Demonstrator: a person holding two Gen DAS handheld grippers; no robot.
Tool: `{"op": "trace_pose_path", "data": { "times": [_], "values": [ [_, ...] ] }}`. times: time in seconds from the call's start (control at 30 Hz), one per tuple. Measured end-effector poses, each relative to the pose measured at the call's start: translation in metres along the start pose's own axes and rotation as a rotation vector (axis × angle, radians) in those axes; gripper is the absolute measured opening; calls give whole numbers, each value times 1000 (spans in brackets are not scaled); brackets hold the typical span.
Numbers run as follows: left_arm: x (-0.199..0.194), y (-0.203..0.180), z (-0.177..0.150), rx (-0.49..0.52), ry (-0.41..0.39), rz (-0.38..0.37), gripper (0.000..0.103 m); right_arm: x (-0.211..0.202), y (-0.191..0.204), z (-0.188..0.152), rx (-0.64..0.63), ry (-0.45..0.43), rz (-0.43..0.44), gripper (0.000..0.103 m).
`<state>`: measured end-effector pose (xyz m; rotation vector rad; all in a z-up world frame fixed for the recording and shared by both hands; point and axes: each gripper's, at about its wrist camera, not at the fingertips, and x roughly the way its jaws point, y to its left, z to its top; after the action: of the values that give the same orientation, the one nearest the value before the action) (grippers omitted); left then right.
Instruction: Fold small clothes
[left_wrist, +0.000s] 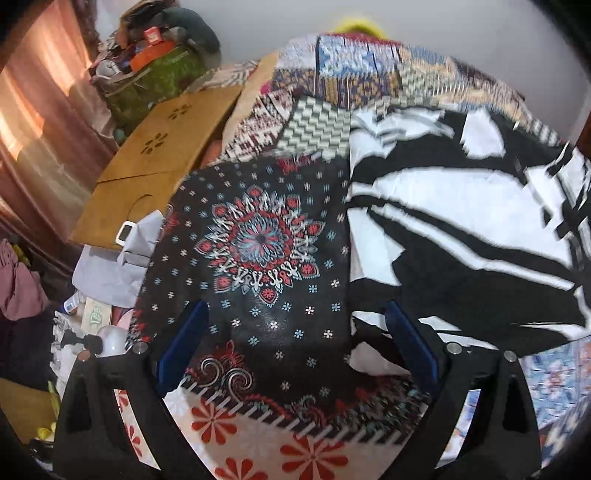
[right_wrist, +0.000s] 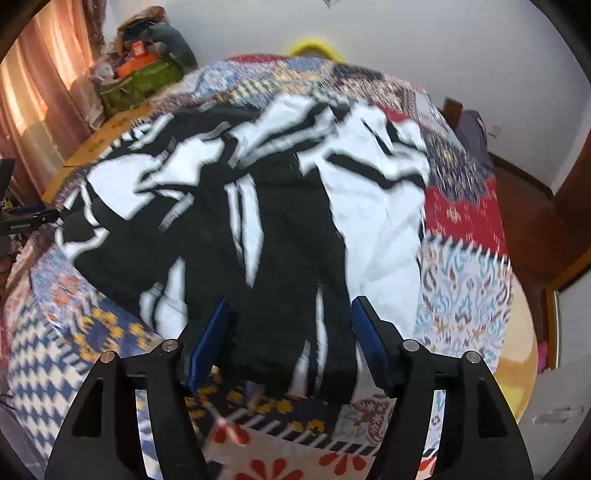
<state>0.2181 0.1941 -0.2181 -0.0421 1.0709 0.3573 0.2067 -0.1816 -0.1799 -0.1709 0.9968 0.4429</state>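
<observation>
Both tongs, left tongs (left_wrist: 295, 347) and right tongs (right_wrist: 291, 339), gape apart over the bed (right_wrist: 465, 280); a shallow pinch may bunch the black-and-white garment (right_wrist: 280, 221).

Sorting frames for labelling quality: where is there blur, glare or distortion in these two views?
Left wrist: the black-and-white garment and far quilt are motion-smeared, the mandala cloth sharper; curtain glows. Right wrist: garment smeared throughout. Both views bow with fisheye.

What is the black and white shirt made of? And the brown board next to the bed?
The shirt looks like soft, matte cloth: it creases and drapes. The board looks like wood or pressed fibreboard: flat, stiff, tan, with flower shapes cut through.
</observation>
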Motion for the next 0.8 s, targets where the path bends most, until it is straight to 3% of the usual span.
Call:
{"op": "trace_pose_path", "data": {
  "times": [0.17,0.3,0.53,0.67,0.8],
  "values": [
    [-38,-5,-2,-47,-44,-106,97,-27,27,27,-31,-118,47,66],
    [-47,-24,-8,-52,-16,-198,97,-31,54,38,-57,-174,109,72],
    [-35,-45,-30,-92,102,-375,97,15,90,32,-141,-72,137,72],
    [-18,-43,-37,-197,189,-522,97,36,94,23,-158,4,139,72],
    [-9,-39,-32,-256,208,-588,97,41,87,19,-141,42,172,72]
  ]
}}
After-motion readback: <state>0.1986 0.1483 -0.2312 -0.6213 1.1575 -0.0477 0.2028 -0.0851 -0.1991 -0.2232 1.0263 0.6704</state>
